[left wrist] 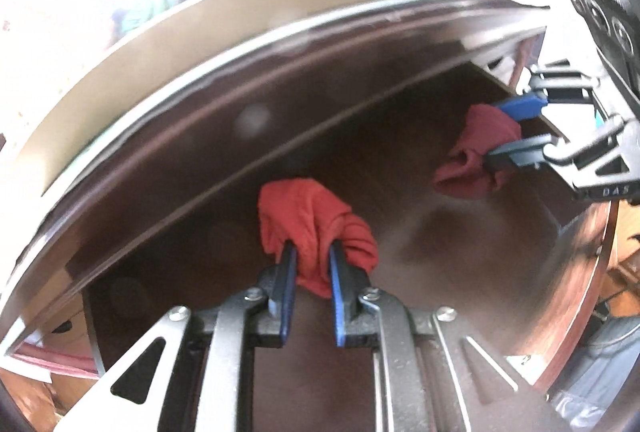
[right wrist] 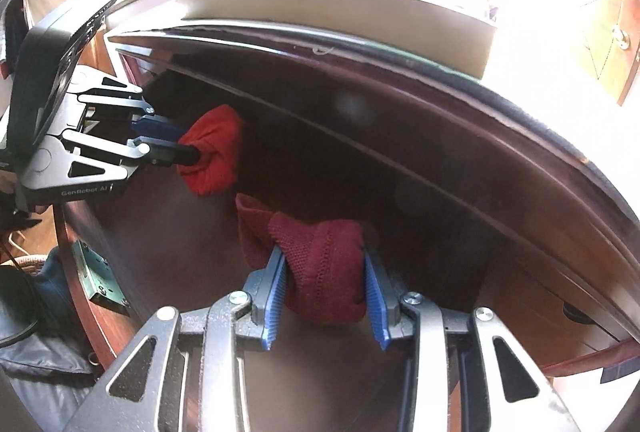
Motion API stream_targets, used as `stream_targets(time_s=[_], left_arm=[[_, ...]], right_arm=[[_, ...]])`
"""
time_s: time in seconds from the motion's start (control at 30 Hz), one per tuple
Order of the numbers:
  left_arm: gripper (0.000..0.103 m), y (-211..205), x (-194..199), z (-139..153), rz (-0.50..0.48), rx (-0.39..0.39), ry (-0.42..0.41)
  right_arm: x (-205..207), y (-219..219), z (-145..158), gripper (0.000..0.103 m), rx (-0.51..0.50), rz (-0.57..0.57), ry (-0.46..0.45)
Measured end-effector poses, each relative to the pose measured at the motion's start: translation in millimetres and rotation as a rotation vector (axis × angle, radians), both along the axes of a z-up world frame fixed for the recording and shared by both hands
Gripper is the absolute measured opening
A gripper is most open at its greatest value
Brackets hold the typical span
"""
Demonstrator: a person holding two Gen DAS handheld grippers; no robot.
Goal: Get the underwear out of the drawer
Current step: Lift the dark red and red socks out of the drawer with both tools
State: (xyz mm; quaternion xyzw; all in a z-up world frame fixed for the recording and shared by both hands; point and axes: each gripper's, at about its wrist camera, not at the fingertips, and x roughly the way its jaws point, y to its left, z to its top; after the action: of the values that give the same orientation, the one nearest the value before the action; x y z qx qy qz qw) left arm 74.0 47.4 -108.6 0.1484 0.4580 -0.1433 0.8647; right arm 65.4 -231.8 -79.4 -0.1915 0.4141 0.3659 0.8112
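Observation:
My left gripper (left wrist: 313, 252) is shut on a bright red piece of underwear (left wrist: 308, 222), bunched between its blue pads, inside the dark brown drawer (left wrist: 200, 167). My right gripper (right wrist: 326, 258) is shut on a dark red knit piece of underwear (right wrist: 324, 268). The right gripper (left wrist: 516, 129) with its dark red piece (left wrist: 478, 151) also shows at the right of the left wrist view. The left gripper (right wrist: 176, 139) with its bright red piece (right wrist: 214, 151) shows at the left of the right wrist view.
The drawer's dark glossy front edge (right wrist: 400, 79) arcs above both grippers. A beige box (right wrist: 340, 15) with soft items sits on top behind it. A wooden cabinet (right wrist: 612, 31) stands at the far right. Dark bags (right wrist: 36, 336) lie low at the left.

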Motion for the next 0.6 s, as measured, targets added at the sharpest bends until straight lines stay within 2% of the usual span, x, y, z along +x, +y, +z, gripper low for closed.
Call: stream_targets(time_s=[0.13,0.37,0.6], left_arm=[[0.013,7.3,-3.1,5.8,0.026,-0.016,-0.028],[0.013,16.0,-20.7,15.1,0.049,0.000,-0.085],[0.012,11.1,-36.0,19.8,0.069,0.004,-0.136]], right_arm=[[-3.1,-5.6,4.1,0.039,0.022,-0.005,-0.012],[-8.4,-23.2,12.1,0.039,0.063,-0.016,-0.046],[-16.6,-28.9,13.9,0.039,0.098,-0.025,-0.074]])
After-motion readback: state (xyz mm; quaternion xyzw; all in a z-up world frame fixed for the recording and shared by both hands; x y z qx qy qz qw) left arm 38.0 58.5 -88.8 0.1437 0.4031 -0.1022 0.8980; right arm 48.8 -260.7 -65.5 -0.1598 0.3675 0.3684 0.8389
